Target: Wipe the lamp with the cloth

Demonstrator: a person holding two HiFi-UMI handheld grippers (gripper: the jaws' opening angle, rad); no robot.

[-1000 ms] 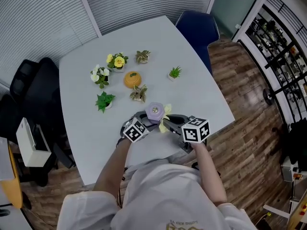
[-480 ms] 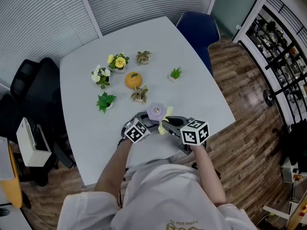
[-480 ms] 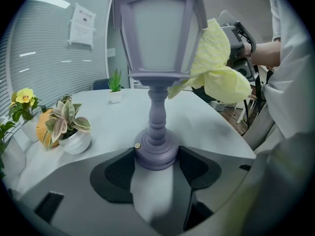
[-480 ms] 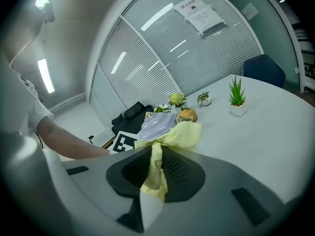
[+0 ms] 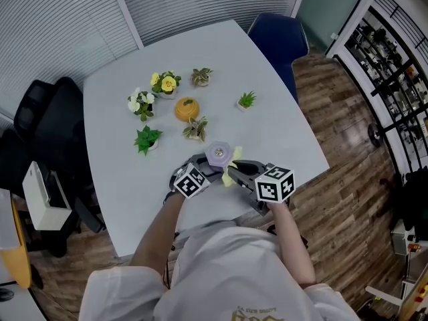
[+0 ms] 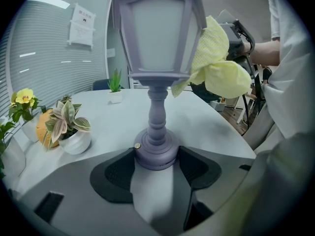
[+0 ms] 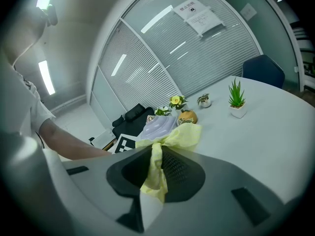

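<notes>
A lilac lantern-shaped lamp [image 5: 217, 154] stands upright on the white table [image 5: 281, 132], close to its near edge. My left gripper [image 5: 206, 164] is shut on the lamp's round base [image 6: 155, 154], one black pad on each side of it. In the left gripper view the lamp's shade [image 6: 157, 33] towers above the jaws. My right gripper [image 5: 234, 171] is shut on a yellow cloth [image 7: 170, 136], which it holds bunched against the right side of the shade. The cloth [image 6: 216, 68] touches the shade's edge there. In the right gripper view the lamp's top [image 7: 157, 127] shows just beyond the cloth.
Behind the lamp stand several small potted plants: a variegated one [image 5: 195, 130], a leafy green one [image 5: 146, 139], white flowers [image 5: 138, 103], yellow flowers [image 5: 164, 83], plus an orange pumpkin ornament [image 5: 187, 108]. A blue chair [image 5: 281, 42] is at the far side, a black chair [image 5: 47, 126] at the left.
</notes>
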